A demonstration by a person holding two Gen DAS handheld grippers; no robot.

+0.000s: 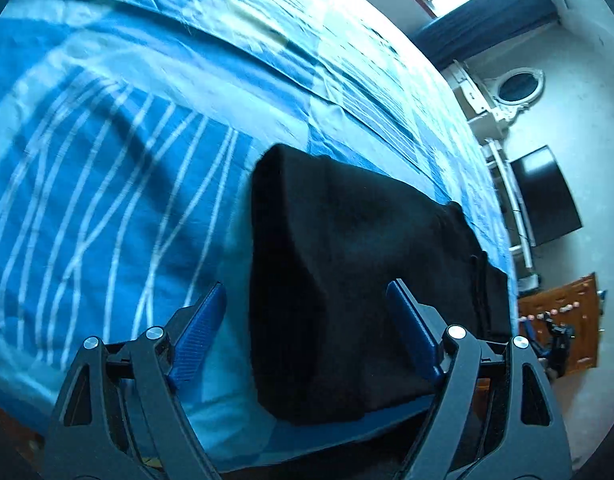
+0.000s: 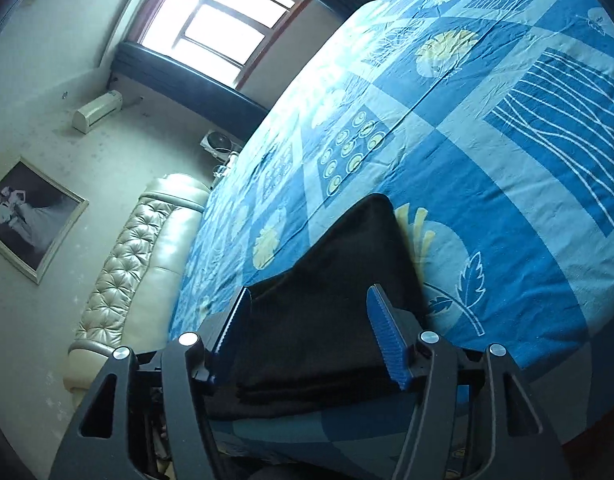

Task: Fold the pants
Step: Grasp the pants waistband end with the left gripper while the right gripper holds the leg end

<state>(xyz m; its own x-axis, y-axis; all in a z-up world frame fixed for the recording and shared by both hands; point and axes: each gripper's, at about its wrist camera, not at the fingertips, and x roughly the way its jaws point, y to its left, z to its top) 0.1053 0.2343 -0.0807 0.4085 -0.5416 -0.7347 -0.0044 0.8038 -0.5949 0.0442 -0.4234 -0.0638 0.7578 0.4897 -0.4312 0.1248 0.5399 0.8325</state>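
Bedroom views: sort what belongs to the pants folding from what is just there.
Part of the job:
black pants, folded on the bed
blue patterned bedsheet under them
left gripper, open
right gripper, open

Just there:
framed photo
tufted headboard
window
round mirror

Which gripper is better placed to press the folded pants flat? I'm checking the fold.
Probably the right gripper: open, it straddles the pants squarely. The left gripper, also open, has them off-centre.
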